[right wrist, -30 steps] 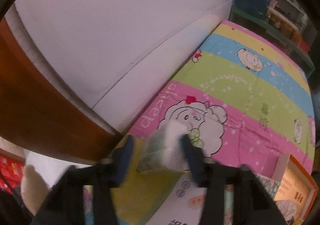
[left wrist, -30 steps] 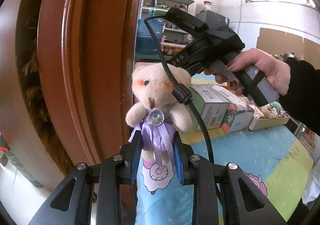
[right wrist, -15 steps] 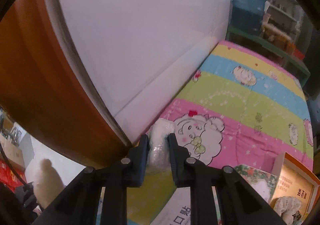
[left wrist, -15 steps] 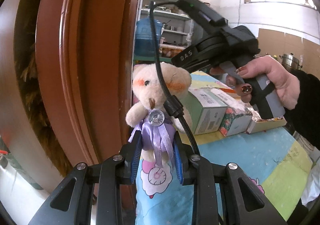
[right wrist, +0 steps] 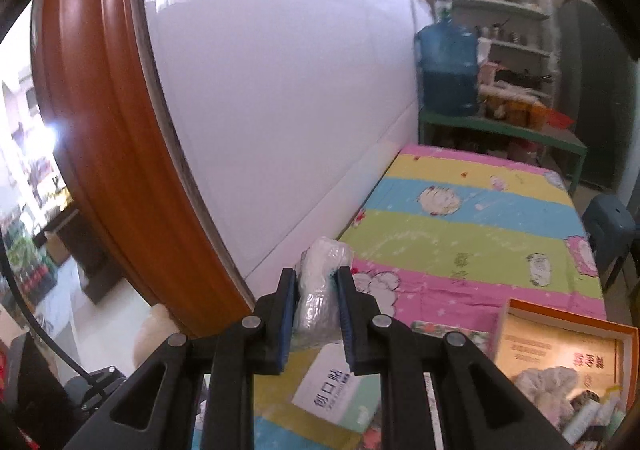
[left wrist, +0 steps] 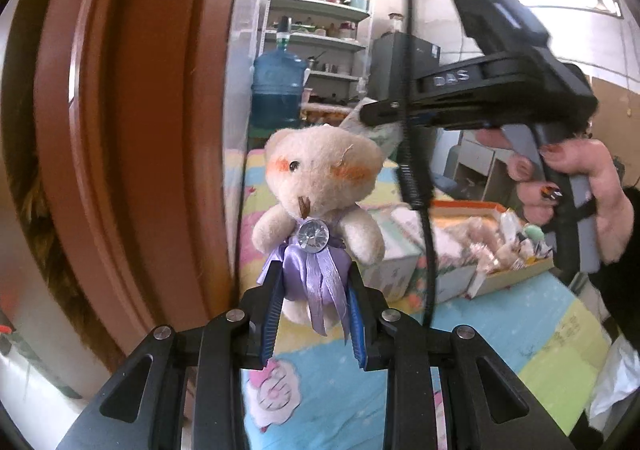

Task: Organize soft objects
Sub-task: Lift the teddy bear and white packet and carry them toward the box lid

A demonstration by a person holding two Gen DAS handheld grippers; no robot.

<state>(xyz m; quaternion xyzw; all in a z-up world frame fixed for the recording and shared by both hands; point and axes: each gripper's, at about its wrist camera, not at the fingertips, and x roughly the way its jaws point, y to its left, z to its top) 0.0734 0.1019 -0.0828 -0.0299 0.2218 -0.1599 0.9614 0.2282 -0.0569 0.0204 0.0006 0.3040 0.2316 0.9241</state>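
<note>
Progress is partial: left gripper [left wrist: 314, 314] clamps the teddy bear [left wrist: 320, 206], right gripper [right wrist: 316, 314], jaws just narrowed, squeezes a wrapped soft pack [right wrist: 320, 286], neither yet put away.

The far stretch of the striped bedsheet [right wrist: 472, 210] lies bare — open room there. Along its left edge the white wall panel [right wrist: 280, 90] and the brown wooden frame [left wrist: 132, 130] close that side off. Nearer, the white box [right wrist: 340, 390] and the orange tray [right wrist: 568, 362] of soft bits crowd the surface; at the far end a blue water jug [right wrist: 448, 70] and shelves [right wrist: 504, 10] block the way.
</note>
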